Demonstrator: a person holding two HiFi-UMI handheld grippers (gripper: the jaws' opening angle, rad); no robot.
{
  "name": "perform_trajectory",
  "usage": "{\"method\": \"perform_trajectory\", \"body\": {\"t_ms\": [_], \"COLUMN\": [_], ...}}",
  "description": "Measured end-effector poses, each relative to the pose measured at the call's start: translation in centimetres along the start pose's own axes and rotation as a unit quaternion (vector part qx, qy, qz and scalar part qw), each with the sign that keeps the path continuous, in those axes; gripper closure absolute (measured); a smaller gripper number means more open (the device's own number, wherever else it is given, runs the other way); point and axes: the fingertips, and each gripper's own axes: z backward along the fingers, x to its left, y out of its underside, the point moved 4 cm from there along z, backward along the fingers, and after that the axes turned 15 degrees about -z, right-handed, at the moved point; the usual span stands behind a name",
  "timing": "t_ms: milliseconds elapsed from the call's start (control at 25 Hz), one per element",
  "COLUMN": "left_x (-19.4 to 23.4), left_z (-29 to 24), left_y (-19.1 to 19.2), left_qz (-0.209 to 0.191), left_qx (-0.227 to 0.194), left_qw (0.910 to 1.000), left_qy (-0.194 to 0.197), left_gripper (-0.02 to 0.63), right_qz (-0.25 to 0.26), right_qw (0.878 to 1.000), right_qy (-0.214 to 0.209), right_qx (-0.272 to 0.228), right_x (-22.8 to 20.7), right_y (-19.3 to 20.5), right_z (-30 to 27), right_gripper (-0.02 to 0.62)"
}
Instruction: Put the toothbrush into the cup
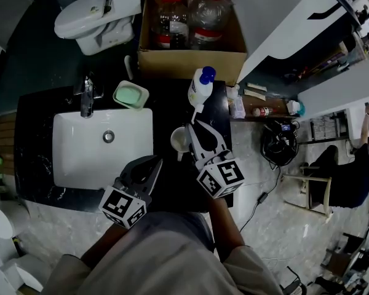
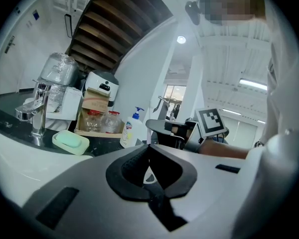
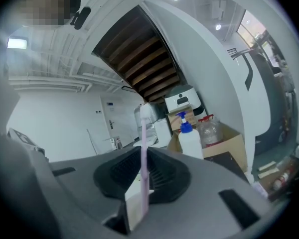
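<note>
A pink toothbrush [image 3: 142,163] stands upright between the jaws of my right gripper [image 3: 142,151], which is shut on its handle; the bristle head [image 3: 139,114] points up. In the head view my right gripper [image 1: 193,123] hovers over the black counter [image 1: 166,103], its jaws right beside and partly over a white cup [image 1: 179,139] that stands to the right of the sink. My left gripper [image 1: 158,159] is lower left of the cup, over the counter's front. In the left gripper view its jaws [image 2: 149,146] are shut with nothing between them.
A white sink basin [image 1: 64,165] with a chrome faucet [image 1: 86,96] fills the counter's left. A green soap dish [image 1: 130,94] and a blue-capped pump bottle [image 1: 200,86] stand behind the cup. A cardboard box [image 1: 190,60] of jars and a toilet [image 1: 98,17] lie beyond.
</note>
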Motion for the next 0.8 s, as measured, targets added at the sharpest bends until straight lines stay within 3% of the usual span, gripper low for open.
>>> {"method": "perform_trajectory", "body": {"t_ms": [800], "left_x": [0.6], "left_z": [-0.1], "left_y": [0.7], "left_qz": [0.015], "left_qx": [0.006], "left_qw": [0.9999], "left_qy": [-0.002], "left_gripper": [0.595], "right_qz": [0.029], "right_qw": [0.999], "right_qy": [0.019], "right_qx": [0.026], "right_x": [-0.5], "right_y": [2.0], "right_z": [-1.1], "right_gripper": [0.546]}}
